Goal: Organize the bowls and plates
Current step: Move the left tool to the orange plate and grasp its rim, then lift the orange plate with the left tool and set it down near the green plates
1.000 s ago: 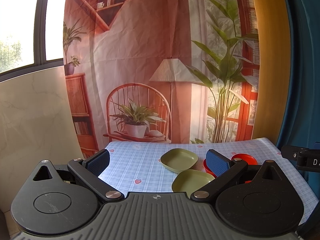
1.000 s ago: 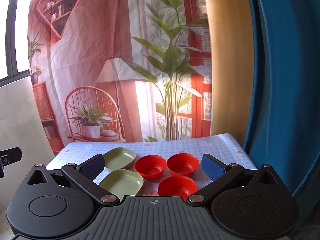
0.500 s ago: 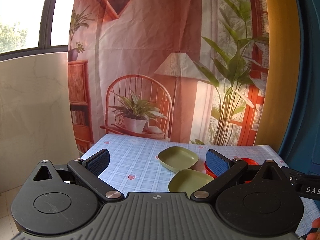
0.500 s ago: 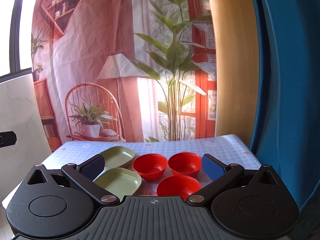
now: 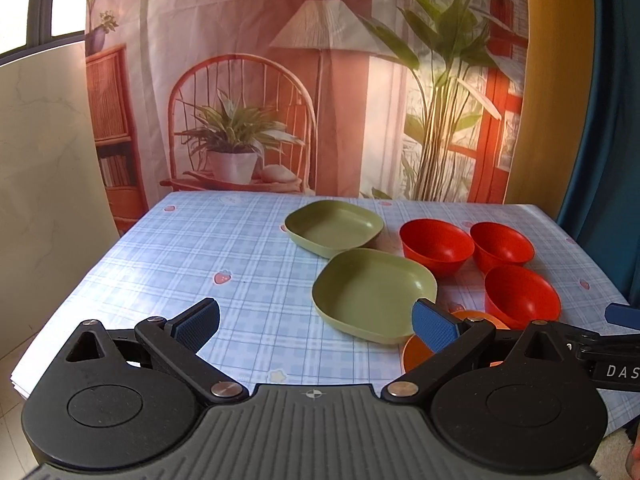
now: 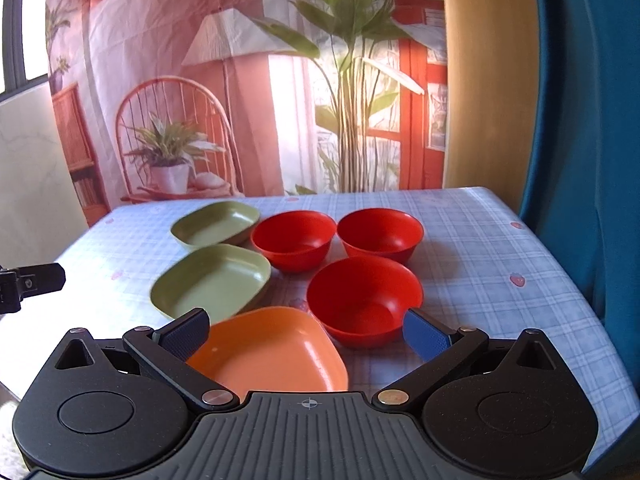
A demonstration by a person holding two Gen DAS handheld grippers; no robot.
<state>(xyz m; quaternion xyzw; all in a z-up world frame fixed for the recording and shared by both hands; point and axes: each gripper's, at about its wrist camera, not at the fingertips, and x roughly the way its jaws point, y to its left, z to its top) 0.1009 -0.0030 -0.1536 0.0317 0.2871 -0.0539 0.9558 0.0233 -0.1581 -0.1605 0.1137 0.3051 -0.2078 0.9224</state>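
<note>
Two green plates lie on the checked tablecloth, one far [image 5: 334, 229] [image 6: 216, 223] and one near [image 5: 374, 292] [image 6: 210, 282]. Three red bowls stand to their right: back left [image 5: 436, 245] [image 6: 294, 240], back right [image 5: 502, 245] [image 6: 380, 234], front [image 5: 520, 296] [image 6: 364, 300]. An orange plate [image 6: 272, 354] [image 5: 416, 354] lies at the front. My left gripper [image 5: 316, 322] is open and empty, above the table left of the near green plate. My right gripper [image 6: 306, 334] is open and empty, above the orange plate.
The table [image 5: 200, 248] ends at a printed backdrop [image 5: 280, 80] behind. A pale panel [image 5: 44, 160] stands at the left, and a blue curtain [image 6: 588, 120] hangs at the right. The right gripper's body [image 5: 616, 354] shows at the left wrist view's right edge.
Both grippers have moved forward and tilted down over the table. The dishes now appear closer, and the orange plate has come into view. Both stay open.
</note>
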